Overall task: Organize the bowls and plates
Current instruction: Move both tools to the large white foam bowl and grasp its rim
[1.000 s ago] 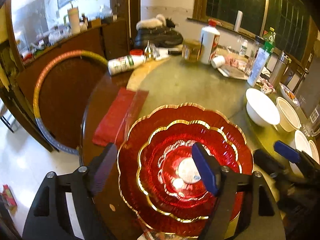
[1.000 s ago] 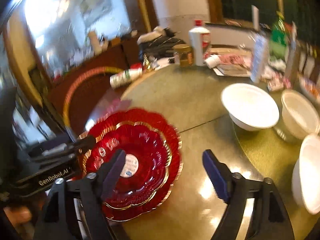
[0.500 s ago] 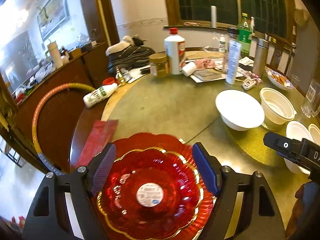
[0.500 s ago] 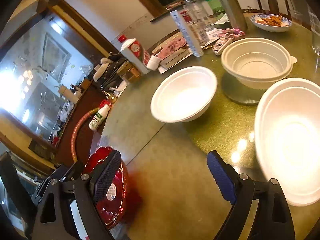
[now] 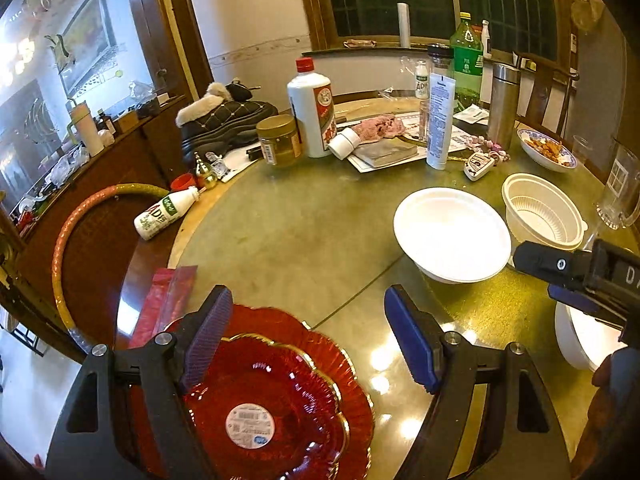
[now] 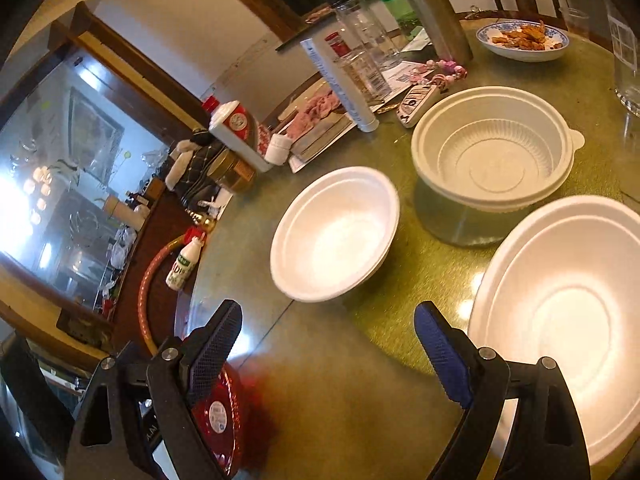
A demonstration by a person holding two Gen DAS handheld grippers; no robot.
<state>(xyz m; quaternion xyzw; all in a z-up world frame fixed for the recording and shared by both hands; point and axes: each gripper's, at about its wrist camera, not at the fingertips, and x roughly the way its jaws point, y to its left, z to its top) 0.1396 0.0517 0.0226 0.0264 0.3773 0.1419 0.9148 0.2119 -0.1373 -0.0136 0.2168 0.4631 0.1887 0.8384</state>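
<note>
A stack of red, gold-rimmed scalloped plates (image 5: 272, 400) lies at the near edge of the round table (image 5: 304, 240). My left gripper (image 5: 310, 340) hangs open just above the stack's far rim, with nothing between its fingers. Three white bowls sit to the right: a foam bowl (image 6: 336, 232), a ribbed plastic bowl (image 6: 492, 160) and a larger foam bowl (image 6: 568, 312). My right gripper (image 6: 328, 356) is open and empty over bare table, between the red plates (image 6: 224, 412) and the larger foam bowl. In the left wrist view the right gripper (image 5: 576, 276) hovers over that bowl's rim (image 5: 580, 344).
The far side of the table is crowded: a white liquor bottle (image 5: 312, 112), a jar (image 5: 280, 140), a tube (image 5: 440, 120), a steel flask (image 5: 502, 104), a dish of food (image 5: 546, 152) and a glass mug (image 5: 620, 192). A small bottle (image 5: 164, 212) lies at the left edge beside a red packet (image 5: 168, 300).
Both grippers have swung right, away from the red plates. The right one rolled and now faces the white bowls. The left one no longer straddles the stack's middle.
</note>
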